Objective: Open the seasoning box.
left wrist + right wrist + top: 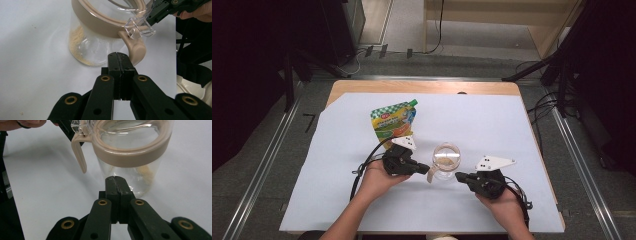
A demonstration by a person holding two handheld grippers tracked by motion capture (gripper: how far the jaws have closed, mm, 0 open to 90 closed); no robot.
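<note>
A clear glass jar (446, 161) with a beige lid ring stands mid-table between my two grippers. It holds a little pale powder (75, 41) low on one side. A beige clasp (137, 48) hangs from its rim, with a clear plastic tab (138, 27) above it. My left gripper (424, 168) is shut with nothing in it. Its tips (119, 56) are just short of the jar (95, 42), beside the clasp. My right gripper (458, 176) is shut and empty too, tips (116, 180) close to the jar's glass wall (132, 170).
A green and yellow spouted pouch (394, 120) lies flat behind the left hand. A white sheet (492, 120) covers the wooden table (422, 87). Cables trail from both grippers toward the near edge. Dark stands and floor cables surround the table.
</note>
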